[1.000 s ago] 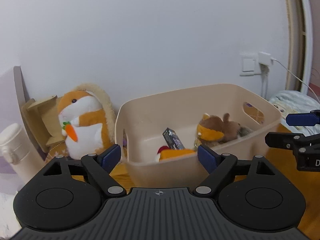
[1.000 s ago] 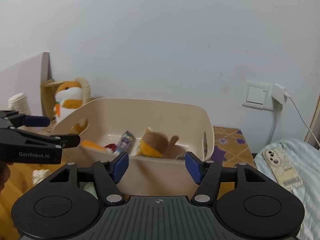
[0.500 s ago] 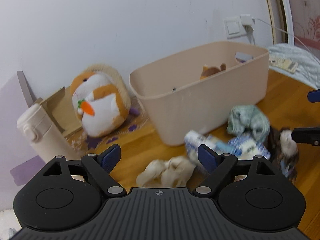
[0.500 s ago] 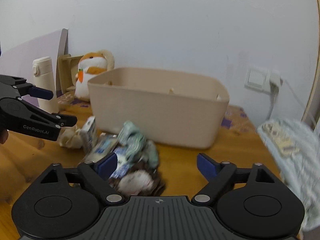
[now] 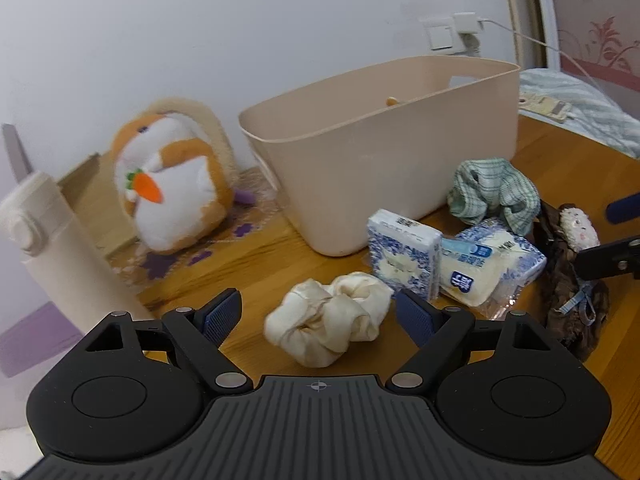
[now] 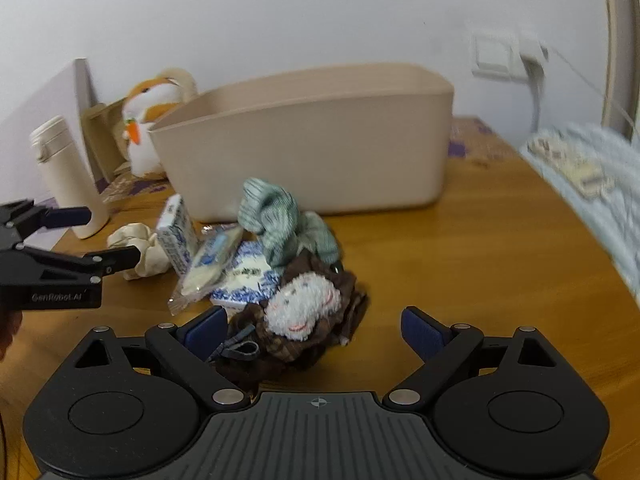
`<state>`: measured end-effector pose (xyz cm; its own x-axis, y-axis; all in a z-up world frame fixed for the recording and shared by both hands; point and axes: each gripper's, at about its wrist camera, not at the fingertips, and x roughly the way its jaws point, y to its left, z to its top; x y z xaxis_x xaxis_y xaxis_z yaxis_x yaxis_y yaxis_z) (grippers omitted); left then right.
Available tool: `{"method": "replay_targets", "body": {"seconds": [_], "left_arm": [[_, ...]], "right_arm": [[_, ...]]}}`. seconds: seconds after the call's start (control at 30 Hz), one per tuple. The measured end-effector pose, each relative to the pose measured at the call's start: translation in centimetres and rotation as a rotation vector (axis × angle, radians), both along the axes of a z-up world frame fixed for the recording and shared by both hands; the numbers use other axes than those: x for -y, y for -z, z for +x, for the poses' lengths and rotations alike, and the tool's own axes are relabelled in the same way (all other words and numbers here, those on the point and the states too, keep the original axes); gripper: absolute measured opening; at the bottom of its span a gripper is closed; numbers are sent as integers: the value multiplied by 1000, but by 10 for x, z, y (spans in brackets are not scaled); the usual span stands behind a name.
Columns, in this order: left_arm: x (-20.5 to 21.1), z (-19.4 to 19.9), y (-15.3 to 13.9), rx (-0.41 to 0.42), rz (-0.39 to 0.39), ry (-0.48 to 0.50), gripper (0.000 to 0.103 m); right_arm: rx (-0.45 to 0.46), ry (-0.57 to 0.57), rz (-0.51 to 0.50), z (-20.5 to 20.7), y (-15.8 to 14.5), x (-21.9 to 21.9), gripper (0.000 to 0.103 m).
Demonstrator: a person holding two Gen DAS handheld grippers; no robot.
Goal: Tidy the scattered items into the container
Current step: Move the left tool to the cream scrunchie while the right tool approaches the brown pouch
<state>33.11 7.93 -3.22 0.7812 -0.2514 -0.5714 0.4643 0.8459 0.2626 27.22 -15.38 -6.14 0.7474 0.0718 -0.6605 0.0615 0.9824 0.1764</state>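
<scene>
Both grippers wide, holding nothing.
Left gripper (image 5: 318, 314) frames the crumpled cream scrunchie (image 5: 328, 318); right gripper (image 6: 312, 330), jaws just opening, frames the fuzzy brown scrunchie (image 6: 298, 320), left pad possibly touching; smooth beige bin (image 6: 312, 152) at 12 o'clock.

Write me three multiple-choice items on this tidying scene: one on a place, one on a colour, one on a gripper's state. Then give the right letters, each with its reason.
1. Where does the cream scrunchie lie?
A. inside the beige bin
B. on the wooden table, in front of the left gripper
C. on the bed

2. What colour is the crumpled cloth beside the bin?
A. pale green
B. red
C. black

3. How does the right gripper stand?
A. shut on a tissue pack
B. shut and empty
C. open, with the brown plush bundle between its fingers

Answers
1 B: it rests on the table, just ahead of the open left gripper.
2 A: its fabric shows a light green weave.
3 C: its jaws have just been opening, and the brown plush bundle lies between them unclamped.
</scene>
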Motion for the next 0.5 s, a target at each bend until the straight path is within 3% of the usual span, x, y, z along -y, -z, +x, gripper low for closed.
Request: {"method": "replay_targets", "body": {"seconds": [0.23,0.5], "left_arm": [[5,14,15,-42,48,73,86],[0,33,26,-105,14,40,86]], "right_arm": [[-83,23,37,15,6,-2,95],[-153,42,47,27,9,-14,97]]}}
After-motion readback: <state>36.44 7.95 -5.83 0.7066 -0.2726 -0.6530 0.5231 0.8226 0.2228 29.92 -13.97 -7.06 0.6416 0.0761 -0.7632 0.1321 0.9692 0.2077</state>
